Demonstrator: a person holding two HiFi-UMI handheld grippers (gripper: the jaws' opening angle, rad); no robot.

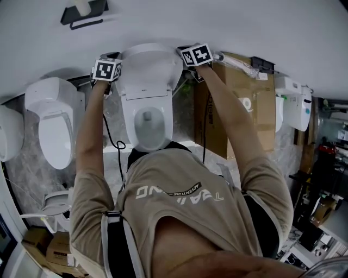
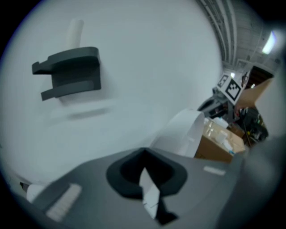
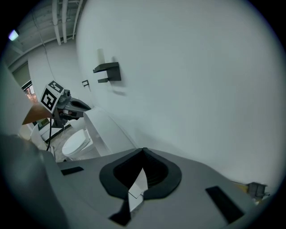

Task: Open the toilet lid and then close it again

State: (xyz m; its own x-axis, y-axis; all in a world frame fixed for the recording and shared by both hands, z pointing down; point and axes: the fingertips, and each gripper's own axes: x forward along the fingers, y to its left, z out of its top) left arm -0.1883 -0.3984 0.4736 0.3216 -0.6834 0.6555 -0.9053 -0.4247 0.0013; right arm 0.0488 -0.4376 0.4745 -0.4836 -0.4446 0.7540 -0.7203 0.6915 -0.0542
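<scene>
The toilet lid (image 1: pixel 149 68) stands raised, leaning back against the white wall (image 1: pixel 228 21), with the open bowl (image 1: pixel 150 122) below it and the person's chest close in front. The left gripper (image 1: pixel 106 70) sits just beside the lid's left edge and the right gripper (image 1: pixel 196 55) at its upper right corner; whether either touches the lid cannot be told. In each gripper view the jaws are pressed together with nothing between them, and the lid shows off to the side. A black bracket (image 1: pixel 84 13) hangs on the wall above. A second toilet (image 1: pixel 54 125) stands to the left, and a cardboard box (image 1: pixel 239 103) to the right.
</scene>
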